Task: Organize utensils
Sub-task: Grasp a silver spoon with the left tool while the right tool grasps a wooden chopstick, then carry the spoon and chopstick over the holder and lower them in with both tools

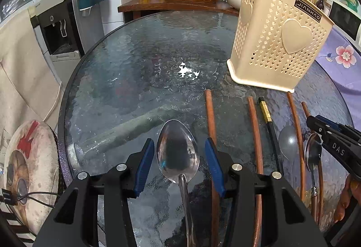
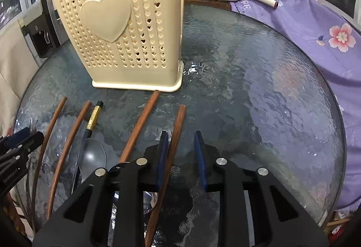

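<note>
Spoon (image 1: 178, 152) is straddled by spread left gripper (image 1: 179, 165), chopstick (image 2: 174, 140) by unclamped right gripper (image 2: 181, 156) (holder (image 2: 126, 28) upper left, for loading).

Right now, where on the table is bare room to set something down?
Free: the glass left of the basket, and the glass between basket and purple cloth. Crowded: the near strip in front of the basket, with chopsticks and spoons.

The spoon (image 1: 178, 150) was glossy polished metal, the chopsticks (image 2: 174, 134) matt brown wood, the holder (image 1: 277, 32) perforated cream plastic, the table (image 1: 135, 55) rippled glass
</note>
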Tool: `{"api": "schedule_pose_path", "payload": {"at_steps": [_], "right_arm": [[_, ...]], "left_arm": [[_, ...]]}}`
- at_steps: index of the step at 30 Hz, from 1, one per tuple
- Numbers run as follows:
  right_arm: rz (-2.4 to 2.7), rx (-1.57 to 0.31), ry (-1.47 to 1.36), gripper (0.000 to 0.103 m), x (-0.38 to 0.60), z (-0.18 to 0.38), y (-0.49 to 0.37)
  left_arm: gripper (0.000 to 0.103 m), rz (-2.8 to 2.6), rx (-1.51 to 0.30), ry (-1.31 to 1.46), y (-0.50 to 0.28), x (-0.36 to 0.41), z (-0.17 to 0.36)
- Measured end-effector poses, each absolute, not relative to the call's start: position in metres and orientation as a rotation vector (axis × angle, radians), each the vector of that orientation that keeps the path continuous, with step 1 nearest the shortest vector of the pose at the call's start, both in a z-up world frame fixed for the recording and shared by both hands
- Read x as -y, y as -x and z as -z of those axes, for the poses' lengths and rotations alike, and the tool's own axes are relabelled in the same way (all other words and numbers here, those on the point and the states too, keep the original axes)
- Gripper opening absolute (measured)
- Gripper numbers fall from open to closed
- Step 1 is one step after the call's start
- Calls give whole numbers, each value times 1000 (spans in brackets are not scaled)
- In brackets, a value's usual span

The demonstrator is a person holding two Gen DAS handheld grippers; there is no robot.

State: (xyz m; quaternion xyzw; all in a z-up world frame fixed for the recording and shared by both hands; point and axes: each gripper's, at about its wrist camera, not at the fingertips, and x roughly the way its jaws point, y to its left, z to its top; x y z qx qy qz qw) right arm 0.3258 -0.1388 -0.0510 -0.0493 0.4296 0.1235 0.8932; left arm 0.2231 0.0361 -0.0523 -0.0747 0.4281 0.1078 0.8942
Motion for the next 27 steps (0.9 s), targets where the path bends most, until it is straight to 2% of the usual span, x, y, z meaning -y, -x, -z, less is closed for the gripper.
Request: {"api": "schedule_pose_path", "payload": {"at_steps": [3, 6, 9, 27], "right_arm": [[-269, -891, 116, 15, 136, 52, -325], [-274, -889, 124, 11, 133, 51, -322], [-276, -893, 120, 10, 132, 51, -323], [-311, -876, 93, 8, 140, 45, -334]], "left_arm": [[45, -224, -888, 146, -224, -35, 52], [40, -227, -889, 128, -224, -33, 52], [37, -228, -891, 128, -225, -32, 52], [36, -181, -850, 136, -233, -39, 39]]}}
